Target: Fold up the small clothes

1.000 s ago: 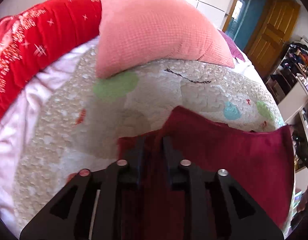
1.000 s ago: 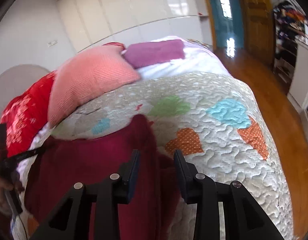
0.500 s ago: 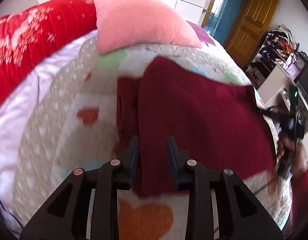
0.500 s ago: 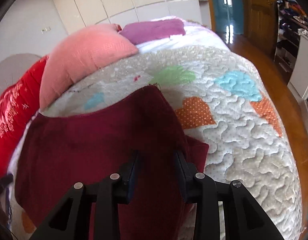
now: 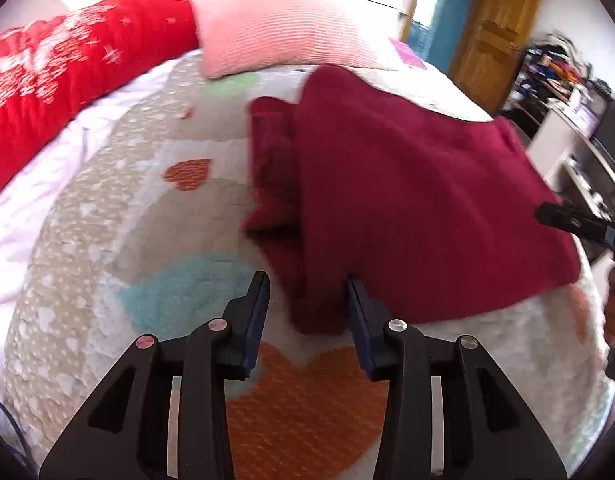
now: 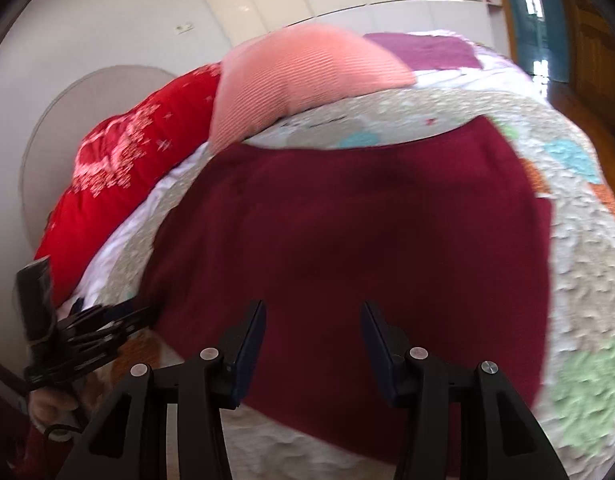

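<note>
Lying folded over on the quilt (image 5: 107, 240) of the bed, the maroon garment (image 5: 407, 200) shows a narrower layer poking out along its left edge, so I judge the next fold goes best if both near corners are pinched squarely and carried over together, edges matched before letting go. Both the left gripper (image 5: 307, 304) and the right gripper (image 6: 313, 332) hang just above its near hem, jaws spread wide and holding nothing. Motion blur hides seams, sleeves and exact hem, and the garment's type cannot be told.

quilted bed (image 5: 107, 240), maroon garment (image 5: 407, 200), pink pillow (image 5: 275, 36)
</note>
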A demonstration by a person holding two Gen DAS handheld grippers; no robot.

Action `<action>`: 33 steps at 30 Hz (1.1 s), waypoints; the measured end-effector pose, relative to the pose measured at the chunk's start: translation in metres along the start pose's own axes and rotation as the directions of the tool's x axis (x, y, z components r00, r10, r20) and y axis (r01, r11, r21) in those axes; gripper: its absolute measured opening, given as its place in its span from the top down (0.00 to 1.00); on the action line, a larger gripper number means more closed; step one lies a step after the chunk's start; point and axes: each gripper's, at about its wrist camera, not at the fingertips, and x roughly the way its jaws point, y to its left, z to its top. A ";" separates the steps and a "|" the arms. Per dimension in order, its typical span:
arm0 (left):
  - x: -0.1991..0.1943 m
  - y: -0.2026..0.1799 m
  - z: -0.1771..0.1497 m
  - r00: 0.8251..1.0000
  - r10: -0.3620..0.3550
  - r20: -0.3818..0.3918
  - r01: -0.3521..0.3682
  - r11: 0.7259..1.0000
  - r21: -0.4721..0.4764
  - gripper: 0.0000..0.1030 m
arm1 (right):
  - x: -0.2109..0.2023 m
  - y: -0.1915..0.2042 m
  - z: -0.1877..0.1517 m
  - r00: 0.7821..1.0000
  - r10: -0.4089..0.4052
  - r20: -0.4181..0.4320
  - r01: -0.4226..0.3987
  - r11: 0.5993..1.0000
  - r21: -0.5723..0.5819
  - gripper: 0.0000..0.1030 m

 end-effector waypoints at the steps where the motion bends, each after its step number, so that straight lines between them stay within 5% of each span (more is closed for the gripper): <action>1: 0.002 0.007 0.000 1.000 -0.020 -0.002 0.020 0.999 -0.028 0.58 | 0.004 0.005 0.000 1.000 0.016 -0.007 -0.016 1.000 -0.010 0.54; 3: 0.007 0.017 0.001 0.998 -0.060 -0.014 0.059 0.996 -0.072 0.58 | 0.012 0.020 0.000 0.999 0.050 -0.020 -0.050 0.998 -0.030 0.54; 10: 0.005 0.015 0.004 0.999 -0.031 -0.006 0.031 0.999 -0.043 0.58 | 0.056 0.055 0.017 0.994 0.102 -0.044 -0.104 0.994 -0.043 0.54; 14: 0.002 0.018 0.003 0.999 -0.031 -0.011 0.031 0.999 -0.038 0.58 | 0.081 0.058 0.019 0.994 0.079 -0.080 -0.081 0.996 -0.023 0.54; 23: -0.026 0.020 -0.001 0.999 0.007 0.050 -0.004 0.998 -0.066 0.58 | 0.055 0.067 0.021 0.998 0.065 -0.027 -0.067 0.995 -0.069 0.54; 27: -0.040 0.025 0.000 0.989 0.082 0.123 -0.069 0.992 -0.107 0.58 | 0.057 0.073 0.031 0.997 0.076 -0.005 -0.076 0.995 -0.059 0.54; 33: -0.038 0.029 0.003 0.990 -0.043 0.134 0.065 0.984 -0.166 0.58 | 0.083 0.091 0.064 0.994 0.107 -0.008 -0.107 0.993 -0.053 0.54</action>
